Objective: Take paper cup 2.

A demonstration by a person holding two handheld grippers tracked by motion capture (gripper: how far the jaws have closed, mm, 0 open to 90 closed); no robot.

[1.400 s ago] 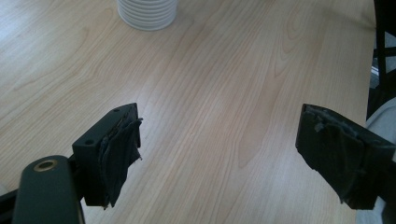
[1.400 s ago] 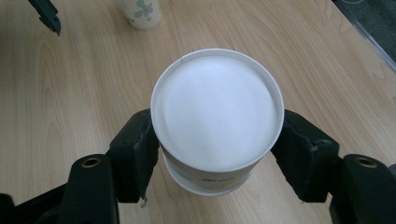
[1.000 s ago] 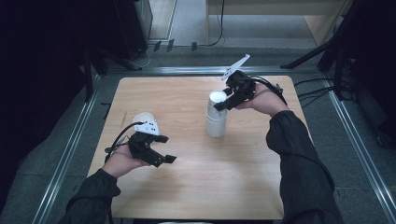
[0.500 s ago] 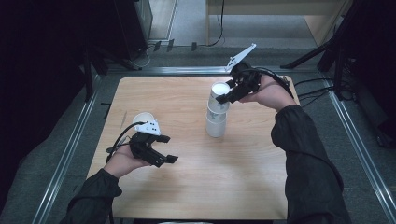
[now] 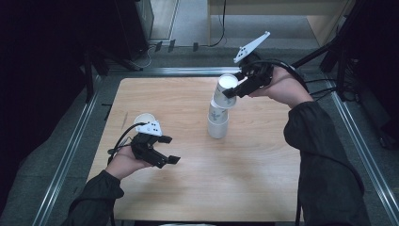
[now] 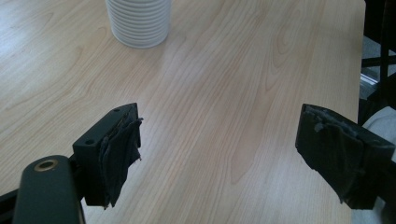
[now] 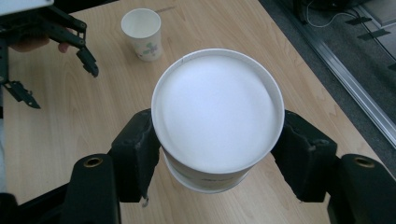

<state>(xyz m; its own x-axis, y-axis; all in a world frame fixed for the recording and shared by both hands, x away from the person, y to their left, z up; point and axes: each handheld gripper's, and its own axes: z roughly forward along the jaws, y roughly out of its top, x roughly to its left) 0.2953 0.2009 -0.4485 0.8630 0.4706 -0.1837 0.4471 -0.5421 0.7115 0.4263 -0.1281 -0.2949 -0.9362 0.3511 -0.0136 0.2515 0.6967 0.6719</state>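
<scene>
A stack of white paper cups (image 5: pixel 218 123) stands mid-table. My right gripper (image 5: pixel 231 92) is shut on the top paper cup (image 5: pixel 227 87), which is raised and tilted above the stack. In the right gripper view this cup (image 7: pixel 217 109) sits between the two pads (image 7: pixel 138 151), open mouth toward the camera. My left gripper (image 5: pixel 170 149) hovers open and holds nothing over the table's left side. Its jaws stand wide apart in the left gripper view (image 6: pixel 229 149), with the stack's ribbed base (image 6: pixel 138 21) ahead. A single printed cup (image 5: pixel 142 120) stands upright just behind the left hand, and in the right gripper view that cup (image 7: pixel 141 29) is beside the left gripper (image 7: pixel 51 51).
The wooden table (image 5: pixel 263 188) has metal rails along its left side (image 5: pixel 70 155) and right side (image 5: pixel 357 155). Cables (image 5: pixel 324 87) trail off the right edge. Dark equipment and a stand leg (image 5: pixel 324 49) lie beyond the far edge.
My right gripper has lifted the top cup up and a little to the right, off the stack. The left gripper has stayed in place, open.
</scene>
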